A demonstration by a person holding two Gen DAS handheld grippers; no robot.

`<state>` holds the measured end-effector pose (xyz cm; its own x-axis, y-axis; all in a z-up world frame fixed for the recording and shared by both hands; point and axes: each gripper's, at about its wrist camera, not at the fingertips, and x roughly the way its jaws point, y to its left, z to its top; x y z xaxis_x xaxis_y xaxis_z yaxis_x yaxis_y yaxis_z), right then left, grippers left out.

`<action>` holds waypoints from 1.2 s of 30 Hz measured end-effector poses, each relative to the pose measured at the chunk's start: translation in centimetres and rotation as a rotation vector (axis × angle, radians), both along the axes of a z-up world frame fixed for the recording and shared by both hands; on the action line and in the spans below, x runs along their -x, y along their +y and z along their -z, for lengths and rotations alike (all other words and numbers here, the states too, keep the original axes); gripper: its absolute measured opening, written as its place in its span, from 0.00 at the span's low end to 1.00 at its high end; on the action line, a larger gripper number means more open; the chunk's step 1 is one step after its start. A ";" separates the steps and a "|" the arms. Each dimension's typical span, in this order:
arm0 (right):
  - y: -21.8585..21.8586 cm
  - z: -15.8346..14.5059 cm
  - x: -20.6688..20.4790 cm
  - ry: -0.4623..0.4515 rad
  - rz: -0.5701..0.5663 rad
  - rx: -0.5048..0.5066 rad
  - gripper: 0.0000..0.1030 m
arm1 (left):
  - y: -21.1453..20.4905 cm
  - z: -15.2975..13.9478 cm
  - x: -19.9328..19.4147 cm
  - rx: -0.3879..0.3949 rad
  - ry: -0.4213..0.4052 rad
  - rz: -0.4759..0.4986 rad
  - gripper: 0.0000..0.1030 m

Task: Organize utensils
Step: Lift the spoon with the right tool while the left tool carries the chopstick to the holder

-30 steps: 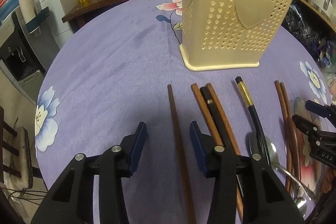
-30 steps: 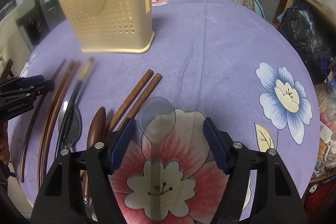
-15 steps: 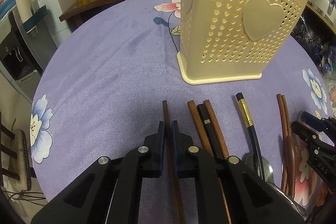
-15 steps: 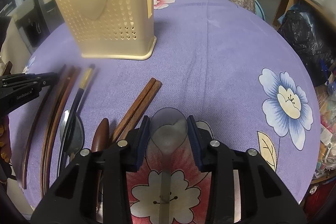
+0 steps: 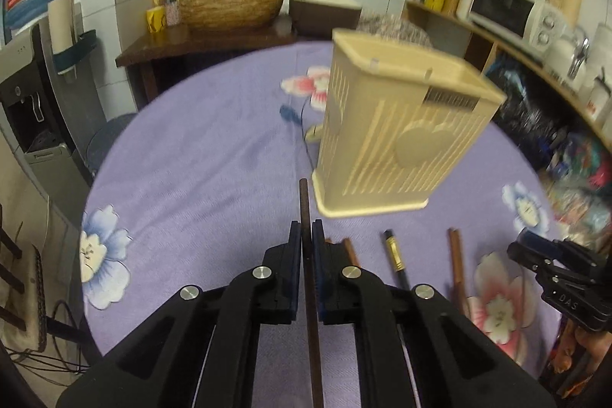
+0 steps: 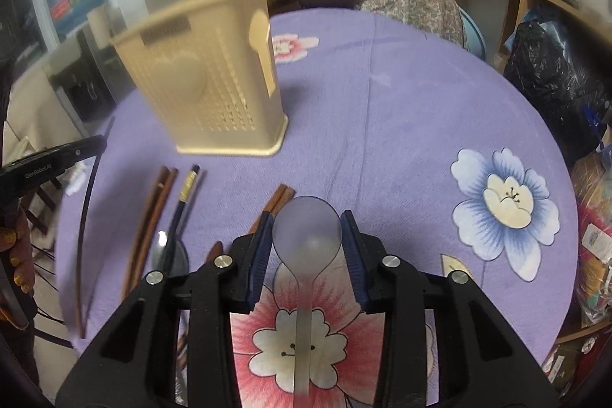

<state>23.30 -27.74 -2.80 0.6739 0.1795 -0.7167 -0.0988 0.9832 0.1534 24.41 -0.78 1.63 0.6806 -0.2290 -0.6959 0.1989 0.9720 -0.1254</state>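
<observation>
I'm looking at a round table wearing a purple flowered cloth. The cream perforated holder is standing toward its far side. Nearer my edge, brown chopsticks, a black gold-banded chopstick and a metal spoon are lying side by side.

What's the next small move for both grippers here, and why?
Probably carry both over the open top of the cream holder and lower the pieces in. The left gripper is shut on a dark chopstick, the right gripper on a clear spoon, and both look raised off the purple cloth. The holder stands upright just ahead.
</observation>
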 end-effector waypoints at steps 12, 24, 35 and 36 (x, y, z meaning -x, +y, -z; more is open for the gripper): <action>-1.4 -6.6 2.7 -0.127 -0.046 -0.062 0.36 | 1.7 -7.7 3.8 0.071 -0.192 0.027 0.07; -1.1 -7.5 2.9 -0.158 -0.057 -0.041 0.36 | 2.2 -8.9 3.8 0.051 -0.244 0.016 0.07; -0.2 -12.7 0.9 -0.255 -0.113 -0.071 0.36 | 3.0 -15.2 3.6 0.043 -0.354 0.018 0.07; 0.1 -13.7 0.6 -0.273 -0.119 -0.072 0.36 | 3.0 -16.2 3.5 0.043 -0.371 0.016 0.07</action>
<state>22.70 -27.67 10.91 0.8110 0.3131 -0.4942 -0.2603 0.9496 0.1744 20.90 2.21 17.86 0.8808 -0.2653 -0.3922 0.2537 0.9638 -0.0823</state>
